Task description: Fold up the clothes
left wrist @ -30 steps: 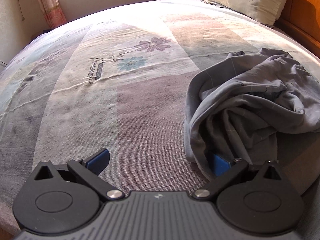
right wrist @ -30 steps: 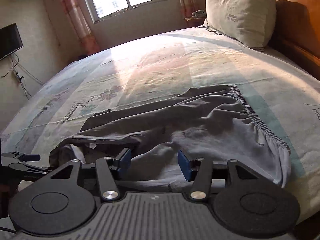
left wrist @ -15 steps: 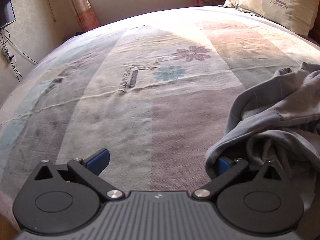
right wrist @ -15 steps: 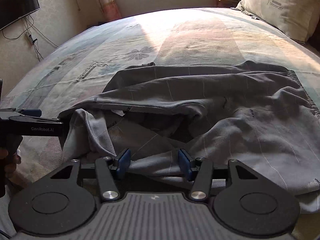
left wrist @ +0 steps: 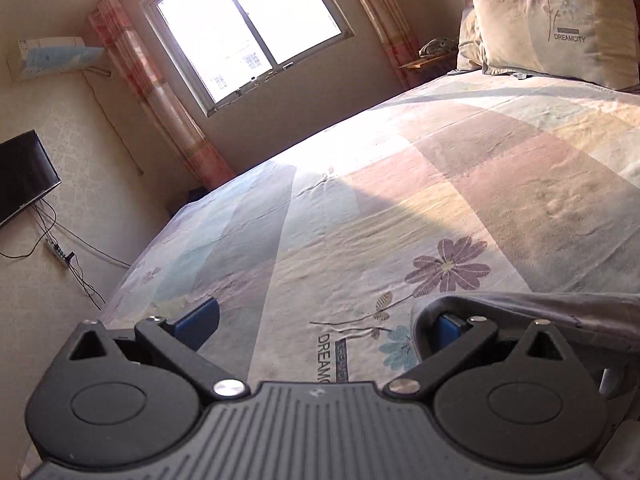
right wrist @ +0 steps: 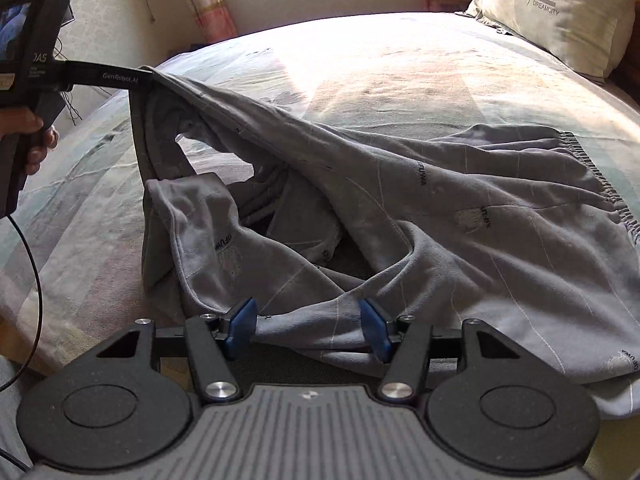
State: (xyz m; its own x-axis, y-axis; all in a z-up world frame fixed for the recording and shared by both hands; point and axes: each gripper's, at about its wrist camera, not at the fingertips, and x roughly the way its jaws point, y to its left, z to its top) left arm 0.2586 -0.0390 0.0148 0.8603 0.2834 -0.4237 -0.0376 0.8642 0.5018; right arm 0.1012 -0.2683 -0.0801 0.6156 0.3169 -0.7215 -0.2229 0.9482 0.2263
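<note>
Grey trousers [right wrist: 440, 208] with an elastic waistband lie crumpled on the patterned bedsheet [right wrist: 400, 68]. My left gripper [left wrist: 322, 322] is open, jaws wide apart. An edge of the grey trousers [left wrist: 560, 308] is draped over its right finger [left wrist: 446, 326]. In the right wrist view that finger [right wrist: 108, 78] holds the cloth edge up above the bed at the left, and the fabric hangs down from it. My right gripper [right wrist: 308, 326] is low at the near edge, open, with a fold of the trousers lying loose between its blue pads [right wrist: 240, 322].
A beige pillow [right wrist: 560, 12] leans against the wooden headboard at the far right. A window [left wrist: 248, 28] with curtains is on the far wall; a television [left wrist: 24, 176] and cables are on the left wall. A hand [right wrist: 36, 140] grips the left tool.
My left gripper has risen and tilted up, lifting the trouser edge off the bed on its right finger. The right gripper has kept its place and its opening.
</note>
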